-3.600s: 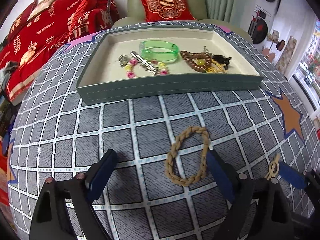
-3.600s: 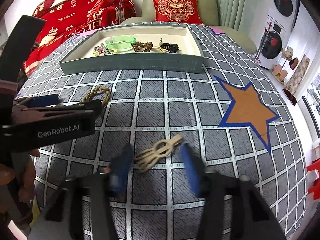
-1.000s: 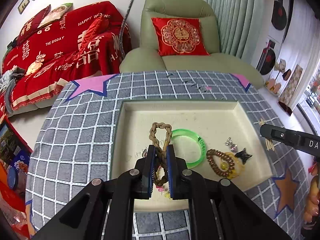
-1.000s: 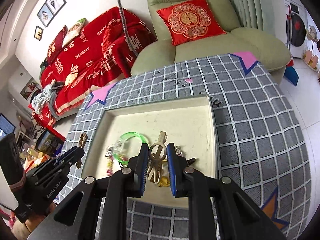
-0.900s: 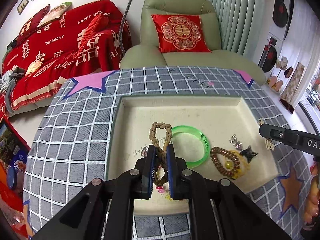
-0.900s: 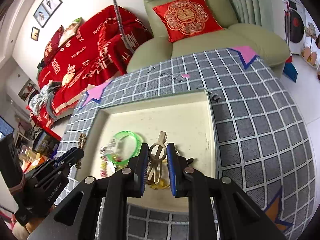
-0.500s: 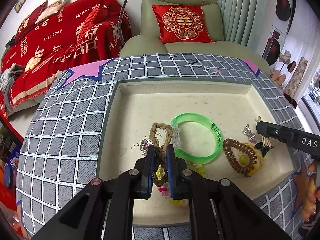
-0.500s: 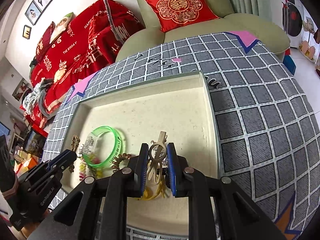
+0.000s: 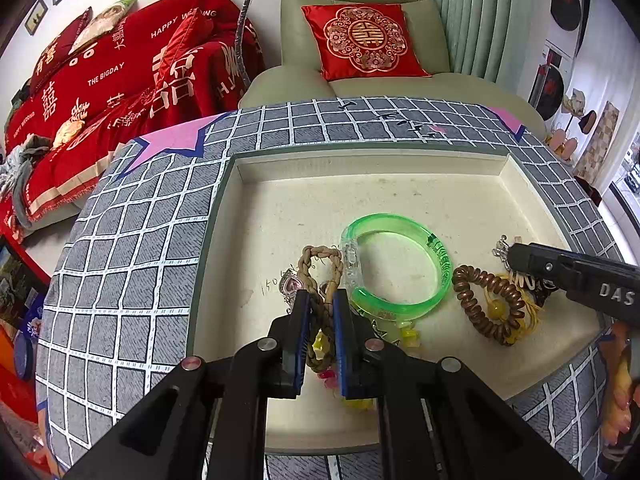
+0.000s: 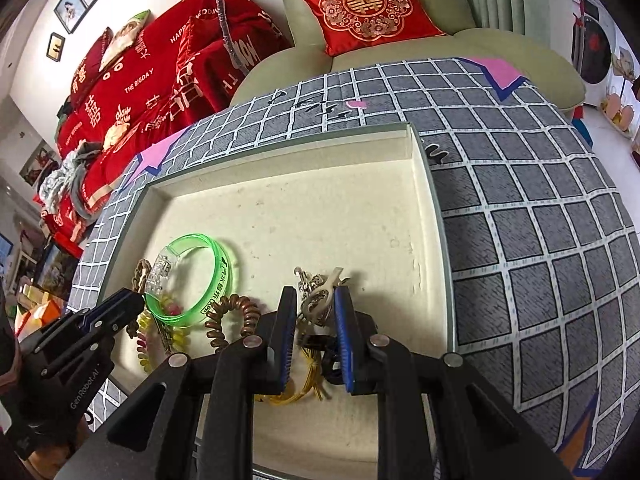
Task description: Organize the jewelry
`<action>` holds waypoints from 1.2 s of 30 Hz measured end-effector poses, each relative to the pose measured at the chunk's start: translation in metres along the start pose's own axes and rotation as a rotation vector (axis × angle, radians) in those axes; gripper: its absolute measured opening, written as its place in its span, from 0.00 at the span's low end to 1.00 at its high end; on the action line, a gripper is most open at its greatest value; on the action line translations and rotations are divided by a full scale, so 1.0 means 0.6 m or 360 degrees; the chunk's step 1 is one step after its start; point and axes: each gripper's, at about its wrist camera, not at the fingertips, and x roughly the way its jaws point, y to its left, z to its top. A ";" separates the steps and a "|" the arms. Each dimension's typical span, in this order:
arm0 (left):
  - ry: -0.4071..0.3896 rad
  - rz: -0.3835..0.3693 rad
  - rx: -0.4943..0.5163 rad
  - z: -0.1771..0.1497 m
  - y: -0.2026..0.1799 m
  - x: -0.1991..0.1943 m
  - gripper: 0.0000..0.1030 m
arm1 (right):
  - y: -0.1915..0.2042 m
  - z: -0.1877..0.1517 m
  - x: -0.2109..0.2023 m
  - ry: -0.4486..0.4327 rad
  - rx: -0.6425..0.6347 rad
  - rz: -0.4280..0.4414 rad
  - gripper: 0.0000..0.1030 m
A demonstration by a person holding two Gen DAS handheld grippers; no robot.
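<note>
left tool: matte black plastic frame, two angular arms running forward into flat upright fingers
left tool pads: blue ribbed strips lining the inner faces of the fingers
left tool screws: round silver heads near the finger roots, a reddish one further out on the arm
left tool marking: white "GenRobot.AI" lettering along its side, read from the right wrist view
right tool: same black build, blue ribbed pads, silver screw heads on the arms
right tool marking: white letters "DAS" on its side, the rest cut off at the picture edge
</note>
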 end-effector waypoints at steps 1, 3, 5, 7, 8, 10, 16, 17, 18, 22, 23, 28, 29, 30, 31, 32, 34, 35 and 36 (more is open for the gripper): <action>-0.0004 0.0012 0.0007 -0.001 -0.002 -0.002 0.21 | 0.002 0.001 -0.002 -0.0002 -0.0001 0.0024 0.34; -0.0014 0.0019 0.0015 -0.003 -0.002 -0.008 0.21 | 0.011 0.003 -0.010 -0.0024 -0.0009 0.0036 0.54; -0.0027 0.0021 0.0016 -0.003 -0.003 -0.016 0.21 | 0.014 0.003 -0.023 -0.0065 -0.0009 0.0070 0.67; -0.0028 0.0023 0.0011 -0.002 -0.002 -0.019 0.21 | 0.017 0.006 -0.035 -0.0089 -0.0003 0.0100 0.67; -0.0024 0.0028 0.0007 0.000 -0.002 -0.019 0.22 | 0.016 0.006 -0.040 -0.0097 0.0002 0.0107 0.67; -0.0020 0.0030 -0.0006 0.002 -0.002 -0.020 0.22 | 0.013 0.006 -0.046 -0.0098 0.0022 0.0110 0.67; -0.0078 0.0012 0.0019 0.008 -0.010 -0.034 0.22 | 0.002 -0.002 -0.068 -0.0114 0.0060 0.0100 0.68; -0.0089 0.0008 0.0025 0.010 -0.013 -0.036 0.22 | 0.001 -0.003 -0.072 -0.0119 0.0062 0.0098 0.68; -0.0095 0.0001 0.0026 0.011 -0.015 -0.037 0.22 | -0.001 -0.004 -0.077 -0.0124 0.0068 0.0100 0.68; -0.0133 -0.0017 -0.0004 0.018 -0.019 -0.047 0.87 | -0.010 -0.006 -0.090 -0.0135 0.0091 0.0111 0.68; -0.0159 0.0010 -0.0017 0.019 -0.020 -0.053 1.00 | -0.011 -0.007 -0.093 -0.0137 0.0091 0.0111 0.68; -0.0217 0.0046 -0.0002 0.026 -0.022 -0.074 1.00 | -0.013 -0.009 -0.105 -0.0137 0.0086 0.0114 0.68; -0.0212 0.0052 -0.0005 0.025 -0.021 -0.077 1.00 | -0.015 -0.011 -0.107 -0.0138 0.0090 0.0113 0.68; -0.0203 0.0054 -0.0005 0.022 -0.020 -0.080 1.00 | -0.016 -0.012 -0.109 -0.0137 0.0101 0.0119 0.68; -0.0198 0.0063 -0.0004 0.020 -0.019 -0.083 1.00 | -0.018 -0.014 -0.110 -0.0130 0.0109 0.0124 0.68; -0.0199 0.0083 0.0001 0.015 -0.019 -0.088 1.00 | -0.018 -0.017 -0.112 -0.0123 0.0111 0.0125 0.68; -0.0201 0.0115 0.0010 0.002 -0.017 -0.099 1.00 | -0.016 -0.026 -0.115 -0.0107 0.0103 0.0124 0.76; -0.0200 0.0123 0.0014 -0.005 -0.017 -0.105 1.00 | -0.015 -0.031 -0.118 -0.0106 0.0098 0.0121 0.79; -0.0197 0.0128 0.0015 -0.014 -0.017 -0.111 1.00 | -0.013 -0.037 -0.121 -0.0102 0.0090 0.0120 0.79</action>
